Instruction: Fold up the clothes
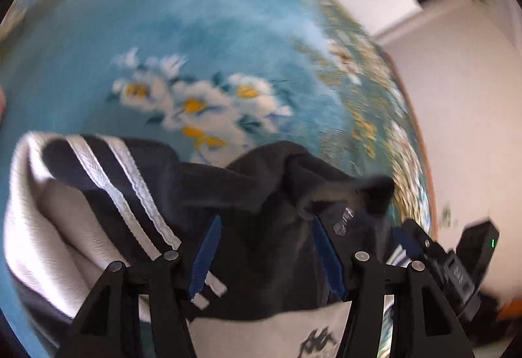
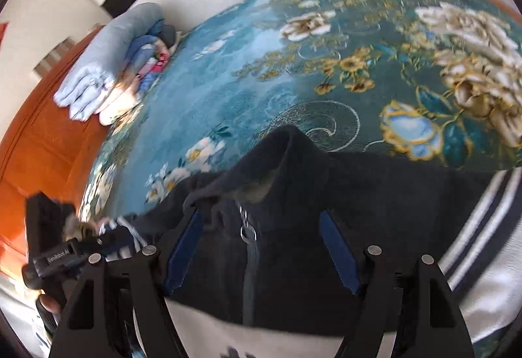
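Observation:
A dark navy and white zip jacket [image 1: 156, 195] with white sleeve stripes lies bunched on a blue floral bed cover [image 1: 195, 25]. My left gripper [image 1: 266, 221] hovers over its dark collar part, blue-padded fingers [image 1: 205, 253] spread wide with cloth below them, not pinched. In the right wrist view the same jacket [image 2: 375, 195] lies under my right gripper [image 2: 261, 217], fingers [image 2: 336, 247] also spread, straddling the zipper pull [image 2: 248, 232]. The other gripper shows at the left edge [image 2: 55, 260].
A stack of folded blankets [image 2: 107, 64] sits at the far end of the bed by an orange wooden headboard [image 2: 39, 142]. White walls and a dark-framed window lie beyond. The bed cover [image 2: 326, 48] stretches ahead of the jacket.

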Motion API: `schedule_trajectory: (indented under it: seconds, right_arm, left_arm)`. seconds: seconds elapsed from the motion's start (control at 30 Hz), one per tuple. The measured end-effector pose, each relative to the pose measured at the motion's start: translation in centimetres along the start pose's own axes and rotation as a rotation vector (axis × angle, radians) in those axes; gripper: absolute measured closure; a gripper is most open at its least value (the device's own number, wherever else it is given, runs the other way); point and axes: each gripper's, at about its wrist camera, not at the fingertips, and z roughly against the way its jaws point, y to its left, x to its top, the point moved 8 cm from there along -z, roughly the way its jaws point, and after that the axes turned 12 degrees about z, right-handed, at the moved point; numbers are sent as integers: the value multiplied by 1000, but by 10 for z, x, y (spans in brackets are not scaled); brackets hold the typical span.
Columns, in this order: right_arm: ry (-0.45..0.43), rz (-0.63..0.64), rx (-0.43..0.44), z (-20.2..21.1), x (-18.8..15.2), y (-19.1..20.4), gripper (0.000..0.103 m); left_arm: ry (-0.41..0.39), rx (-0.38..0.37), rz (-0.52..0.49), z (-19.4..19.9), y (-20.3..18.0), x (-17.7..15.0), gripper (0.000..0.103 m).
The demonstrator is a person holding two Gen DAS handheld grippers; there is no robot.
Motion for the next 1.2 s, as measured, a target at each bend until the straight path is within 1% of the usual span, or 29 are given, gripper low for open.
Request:
schedule_trajectory:
  seconds: [0.07, 0.13, 0.17, 0.2, 0.23, 0.27, 0.3, 0.33, 0.37, 0.43, 0.47, 0.5, 0.57, 0.63, 0.7, 0.77, 0.8, 0.83, 0.9, 0.97, 1.03, 1.07, 1.1, 1.17, 1.2]
  right_arm:
    - [20, -46, -16, -14, 7, -5, 30]
    - [42, -67, -52, -26, 10, -12, 44]
    - [57, -70, -76, -32, 10, -16, 61]
    - [80, -68, -100, -39, 9, -20, 82]
    - [101, -67, -110, -45, 7, -23, 92]
    - [118, -71, -110, -50, 5, -26, 97]
    - [124, -72, -106, -52, 6, -28, 97]
    - [118, -63, -105, -52, 11, -30, 97]
    - [101, -54, -105, -50, 19, -31, 98]
    - [25, -41, -110, -42, 46, -36, 98]
    - [-7, -44, -120, -38, 60, -39, 98]
    - [-14, -52, -128, -40, 69, -42, 98]
    - [14, -65, -149, -53, 72, -51, 98]
    - [38, -67, -177, -67, 68, -59, 98]
    - [54, -86, -156, -78, 61, -63, 97]
    - [59, -101, -119, -79, 57, -64, 94]
    - [54, -93, -102, -74, 57, -62, 92]
    - [45, -80, -90, -66, 57, -59, 88]
    - [9, -50, -70, -40, 53, -52, 71]
    - [-40, -17, -28, -6, 42, -48, 70]
    - [-72, 11, -21, 33, 17, -53, 68]
    - [-84, 26, -38, 54, 2, -58, 65]
    - [-92, 45, -79, 74, -13, -68, 59]
    - [-107, 81, -168, 116, -45, -90, 52]
    - [-107, 96, -225, 137, -61, -104, 46]
  left_arm:
    - [-18, 23, 34, -11, 4, 7, 43]
    - [-56, 49, 28, -16, 7, 14, 43]
    - [-65, 55, 14, -20, 6, 17, 44]
    - [-66, 58, 10, -25, 6, 20, 50]
    - [-68, 60, 11, -31, 7, 25, 65]
    - [-70, 62, 14, -36, 8, 29, 71]
    - [-72, 65, 16, -42, 9, 34, 78]
    - [-93, 66, 7, -45, 8, 40, 82]
    - [-123, 68, -5, -46, 6, 47, 82]
    - [-141, 82, -8, -48, 5, 56, 82]
    - [-125, 72, -1, -46, 5, 55, 82]
    - [-105, 59, 8, -44, 5, 53, 82]
    - [-93, 40, -34, -32, 1, 43, 82]
    - [-115, 50, -100, -13, -3, 30, 79]
    - [-124, 43, -159, 6, -8, 14, 79]
    - [-131, 13, -197, 24, -9, -4, 76]
    - [-135, -4, -215, 34, -9, -13, 70]
    - [-144, -14, -232, 42, -9, -22, 63]
    - [-159, -18, -266, 54, -2, -45, 59]
    - [-169, -21, -293, 65, 8, -67, 57]
    - [-172, -22, -310, 73, 21, -90, 53]
    - [-174, -23, -318, 77, 28, -102, 52]
    - [-175, -23, -327, 81, 34, -113, 51]
    - [-186, -19, -310, 88, 48, -127, 49]
    - [-191, -17, -295, 91, 54, -132, 48]
